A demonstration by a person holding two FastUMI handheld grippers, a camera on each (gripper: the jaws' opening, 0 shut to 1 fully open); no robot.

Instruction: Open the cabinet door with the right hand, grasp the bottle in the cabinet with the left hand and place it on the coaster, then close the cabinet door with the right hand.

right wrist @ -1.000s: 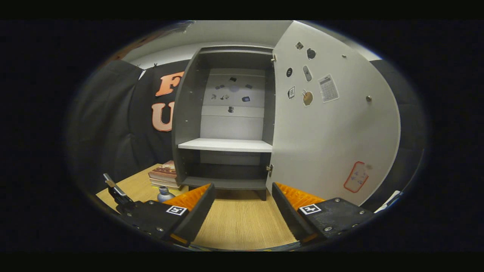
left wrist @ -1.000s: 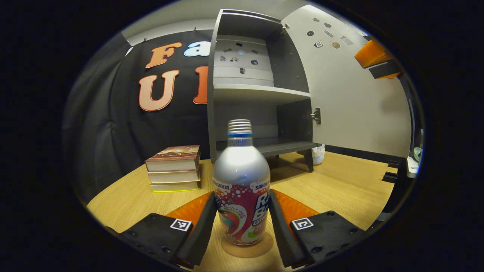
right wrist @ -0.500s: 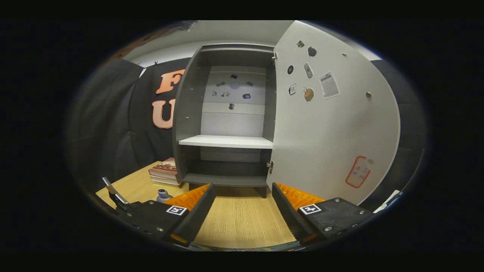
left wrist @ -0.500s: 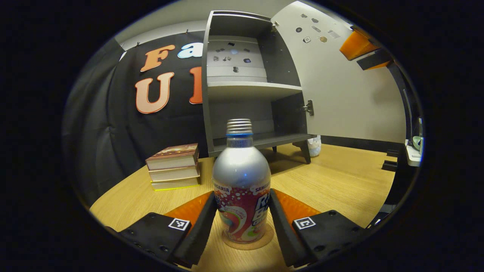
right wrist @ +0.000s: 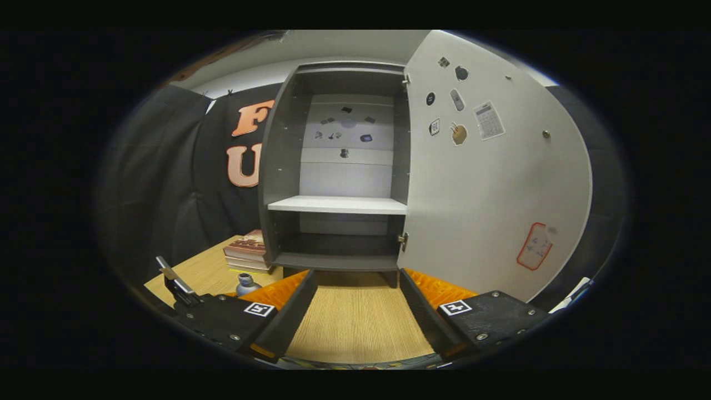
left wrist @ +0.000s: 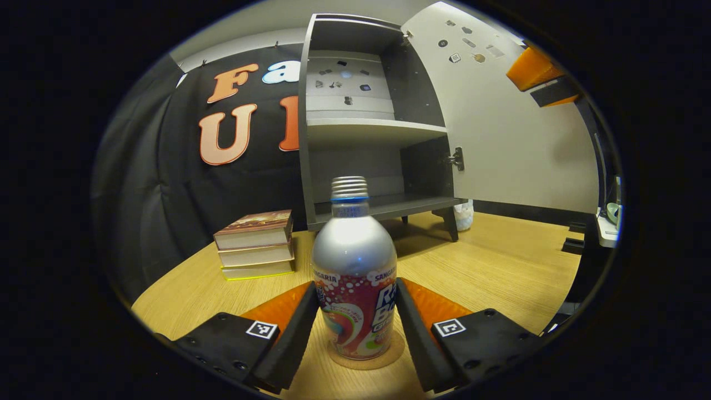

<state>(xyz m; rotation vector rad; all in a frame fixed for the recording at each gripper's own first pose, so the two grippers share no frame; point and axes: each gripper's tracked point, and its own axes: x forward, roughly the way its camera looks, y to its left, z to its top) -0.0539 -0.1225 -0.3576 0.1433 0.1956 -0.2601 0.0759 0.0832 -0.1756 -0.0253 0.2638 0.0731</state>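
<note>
Bottle stands on coaster (cabinet door open).

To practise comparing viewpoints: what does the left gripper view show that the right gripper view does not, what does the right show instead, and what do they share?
Left gripper view: the coaster under the bottle, which the left gripper grips. Right gripper view: the cabinet door's knob and red-outlined sticker, beyond the open right gripper. Shared: open cabinet, books, table.
</note>
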